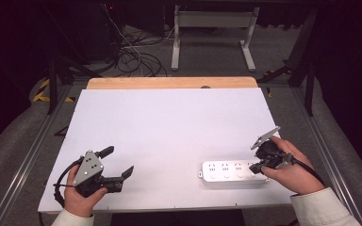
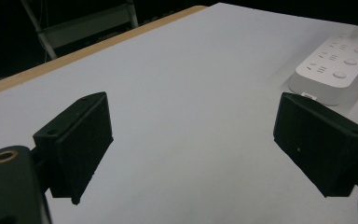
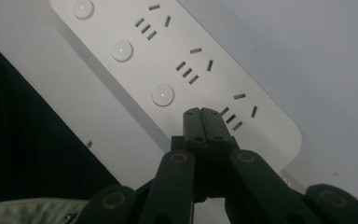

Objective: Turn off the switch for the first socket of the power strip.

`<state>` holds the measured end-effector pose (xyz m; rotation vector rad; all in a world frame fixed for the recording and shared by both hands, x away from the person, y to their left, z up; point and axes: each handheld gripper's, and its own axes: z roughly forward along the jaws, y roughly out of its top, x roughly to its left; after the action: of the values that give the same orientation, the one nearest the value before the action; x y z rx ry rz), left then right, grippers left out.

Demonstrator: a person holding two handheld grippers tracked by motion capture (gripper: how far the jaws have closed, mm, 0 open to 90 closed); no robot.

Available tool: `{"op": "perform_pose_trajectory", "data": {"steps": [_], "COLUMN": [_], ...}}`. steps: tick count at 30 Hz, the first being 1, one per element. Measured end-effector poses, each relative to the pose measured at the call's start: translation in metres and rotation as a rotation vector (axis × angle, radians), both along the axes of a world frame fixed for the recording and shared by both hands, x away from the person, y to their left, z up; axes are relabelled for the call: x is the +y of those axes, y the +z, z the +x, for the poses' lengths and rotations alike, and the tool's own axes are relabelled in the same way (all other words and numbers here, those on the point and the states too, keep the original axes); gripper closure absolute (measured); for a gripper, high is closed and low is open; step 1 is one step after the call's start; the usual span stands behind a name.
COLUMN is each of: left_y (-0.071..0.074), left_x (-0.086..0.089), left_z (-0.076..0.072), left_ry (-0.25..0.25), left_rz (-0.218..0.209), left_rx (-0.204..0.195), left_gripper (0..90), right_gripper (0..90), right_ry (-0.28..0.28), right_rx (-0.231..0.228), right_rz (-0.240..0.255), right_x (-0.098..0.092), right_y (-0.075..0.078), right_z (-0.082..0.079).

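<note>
The right gripper [image 3: 201,116] is pinched tight with nothing in it, pointing down at the white power strip [image 3: 182,70], and the left gripper [image 1: 119,163] gapes wide, empty.

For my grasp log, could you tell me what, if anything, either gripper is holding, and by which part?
Nothing is held. The left gripper is open over bare table; the right gripper is shut and empty above the white power strip.

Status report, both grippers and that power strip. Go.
Left gripper open, empty, well apart from the strip. Right gripper shut, tips over the power strip at its right end; contact unclear. White table bare between them.
</note>
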<state>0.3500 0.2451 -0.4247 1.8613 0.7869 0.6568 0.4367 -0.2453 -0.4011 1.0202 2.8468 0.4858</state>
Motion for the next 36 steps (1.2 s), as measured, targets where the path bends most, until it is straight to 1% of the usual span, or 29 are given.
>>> {"op": "perform_pose_trajectory", "data": {"steps": [1, 5, 8, 10, 12, 16, 20, 22, 23, 25, 28, 29, 32, 36], "left_y": [0.0, 0.0, 0.0, 0.0, -0.001, -0.001, -0.001, -0.001, -0.001, -0.001, -0.001, -0.001, -0.001, -0.001], "left_x": [0.0, 0.0, 0.0, 0.0, 0.0, -0.001, -0.001, -0.001, 0.0, -0.001, -0.001, -0.001, -0.001, 0.0], "left_z": [0.0, 0.0, 0.0, -0.001, -0.001, -0.001, -0.001, -0.001, -0.001, -0.001, -0.001, -0.001, -0.001, -0.002], "left_ry": [0.0, 0.0, 0.001, 0.002, 0.0, -0.002, 0.0, 0.002, 0.0, 0.002, -0.002, -0.001, 0.0, 0.001], "left_rz": [0.0, 0.002, 0.001, -0.005, 0.002, 0.002, 0.003, -0.003, 0.005, 0.002, 0.002, -0.005, 0.002, 0.0], "left_rx": [0.0, 0.001, -0.001, 0.004, 0.004, 0.006, 0.005, 0.008, 0.004, 0.005, 0.007, 0.01, 0.003, 0.003], "left_gripper": [12.0, 12.0, 12.0, 12.0, 12.0, 12.1, 12.0, 12.0, 12.0, 12.1, 12.1, 12.0, 12.1, 12.1], "right_gripper": [90.0, 90.0, 90.0, 90.0, 90.0, 90.0, 90.0, 90.0, 90.0, 90.0, 90.0, 90.0, 90.0, 90.0], "right_ry": [-0.007, -0.008, -0.011, -0.01, -0.011, -0.014, -0.013, -0.009, -0.009, -0.01, -0.009, -0.009, -0.007, -0.008], "right_rx": [0.001, 0.008, 0.012, 0.025, 0.024, 0.016, 0.012, 0.013, 0.013, 0.01, 0.007, 0.006, 0.011, 0.013], "right_rz": [-0.01, -0.01, -0.022, -0.024, -0.025, -0.023, -0.03, -0.046, -0.046, -0.056, -0.059, -0.059, -0.064, -0.073], "right_x": [0.0, 0.0, 0.0, 0.0, 0.0, 0.0, 0.001, 0.002, 0.002, 0.003, 0.003, 0.003, 0.004, 0.005], "right_y": [-0.003, -0.006, -0.01, -0.014, -0.015, -0.02, -0.02, -0.022, -0.022, -0.024, -0.024, -0.024, -0.025, -0.025], "right_z": [0.0, 0.001, 0.002, 0.003, 0.003, 0.004, 0.003, 0.003, 0.003, 0.002, 0.002, 0.002, 0.003, 0.003]}}
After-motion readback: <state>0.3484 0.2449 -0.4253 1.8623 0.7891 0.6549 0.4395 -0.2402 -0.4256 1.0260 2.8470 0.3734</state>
